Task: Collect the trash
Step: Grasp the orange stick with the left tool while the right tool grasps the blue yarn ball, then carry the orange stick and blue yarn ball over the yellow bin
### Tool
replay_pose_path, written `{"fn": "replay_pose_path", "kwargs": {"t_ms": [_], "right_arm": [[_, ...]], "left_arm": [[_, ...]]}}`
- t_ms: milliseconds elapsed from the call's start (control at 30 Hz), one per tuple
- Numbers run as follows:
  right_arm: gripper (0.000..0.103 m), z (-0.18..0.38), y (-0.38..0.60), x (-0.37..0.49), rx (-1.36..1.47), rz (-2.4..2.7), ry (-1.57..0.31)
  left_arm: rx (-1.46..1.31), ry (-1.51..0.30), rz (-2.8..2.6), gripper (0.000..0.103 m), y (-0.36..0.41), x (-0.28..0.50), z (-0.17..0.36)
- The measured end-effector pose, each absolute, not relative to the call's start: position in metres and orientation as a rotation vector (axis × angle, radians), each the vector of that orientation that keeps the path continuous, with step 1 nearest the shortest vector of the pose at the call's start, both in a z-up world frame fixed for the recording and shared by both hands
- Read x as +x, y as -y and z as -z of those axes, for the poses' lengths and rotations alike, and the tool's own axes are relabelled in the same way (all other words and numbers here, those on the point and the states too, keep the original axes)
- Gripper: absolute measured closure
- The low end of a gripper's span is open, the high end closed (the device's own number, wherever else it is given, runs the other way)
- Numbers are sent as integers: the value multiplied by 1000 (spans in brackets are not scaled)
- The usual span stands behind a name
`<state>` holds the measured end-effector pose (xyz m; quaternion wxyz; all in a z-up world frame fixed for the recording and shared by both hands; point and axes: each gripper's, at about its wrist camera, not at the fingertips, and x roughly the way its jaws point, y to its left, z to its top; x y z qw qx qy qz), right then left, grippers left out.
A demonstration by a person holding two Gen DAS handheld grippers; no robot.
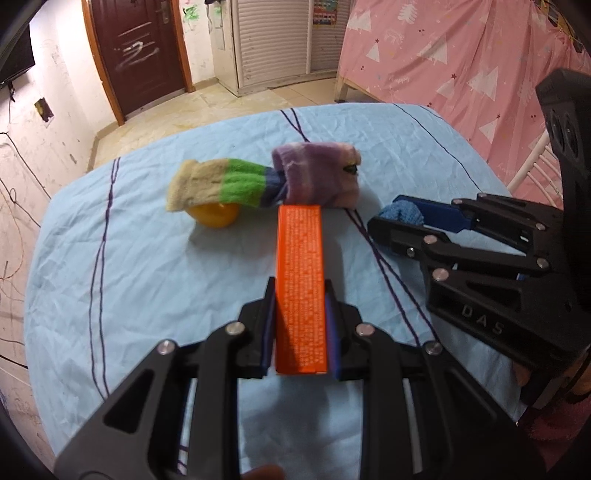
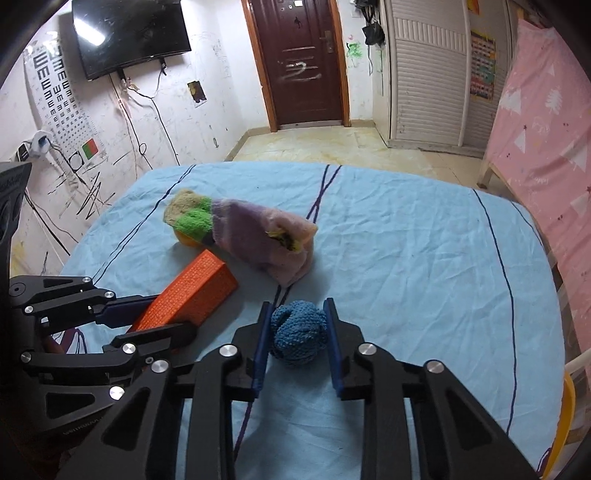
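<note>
The left gripper (image 1: 300, 314) is clamped on an orange box (image 1: 301, 284), with its 2 blue pads pressed on the long sides of the box near the close end. The box points away from the camera toward 12 o'clock, and its far end reaches a striped knit bag (image 1: 316, 177), which lies on the blue sheet (image 1: 147, 277) of the table. In the right wrist view the box (image 2: 192, 299) looks tilted, with its far end higher; I cannot tell if the low end touches the sheet. The bag is purple and pink at one end and green and beige at the other end, and it lies across the sheet from about 10 o'clock to 1 o'clock of the box. A yellow ball (image 1: 216, 216) sits under the green and beige end, partly covered by it. The right gripper (image 2: 297, 332) is closed on a small blue knit ball (image 2: 298, 332), with 1 pad on each side touching it. In the left wrist view this ball (image 1: 400, 214) is at about 2 o'clock of the box, near the purple end of the bag but apart from it. The 2 grippers are beside each other, the left one at 9 o'clock of the right. Behind the table there are a brown door (image 2: 299, 62), a white cabinet (image 2: 428, 70), a pink curtain (image 1: 461, 55) and a TV (image 2: 129, 33) on the wall.
</note>
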<state>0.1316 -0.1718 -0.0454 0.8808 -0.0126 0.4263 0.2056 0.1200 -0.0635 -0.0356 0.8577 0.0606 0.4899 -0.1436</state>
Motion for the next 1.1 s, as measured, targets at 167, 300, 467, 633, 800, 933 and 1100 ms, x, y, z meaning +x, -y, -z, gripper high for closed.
{"fn": "replay_pose_path", "kwargs": {"t_ms": [167, 300, 467, 633, 800, 933, 1100], "right_arm": [[84, 39, 188, 127, 25, -416, -856], [84, 31, 204, 119, 63, -413, -825], [84, 20, 230, 106, 115, -393, -775], [84, 13, 258, 93, 155, -375, -736], [84, 9, 290, 81, 206, -339, -702], [83, 9, 321, 72, 247, -301, -681], [83, 10, 357, 60, 293, -251, -660]], "left_arm": [[136, -1016, 296, 81, 65, 118, 32], [151, -999, 287, 81, 71, 115, 25], [178, -980, 284, 81, 83, 108, 15], [214, -964, 293, 81, 104, 101, 8], [262, -949, 313, 81, 135, 98, 2], [300, -937, 332, 81, 158, 95, -1], [343, -930, 358, 81, 190, 93, -3]]}}
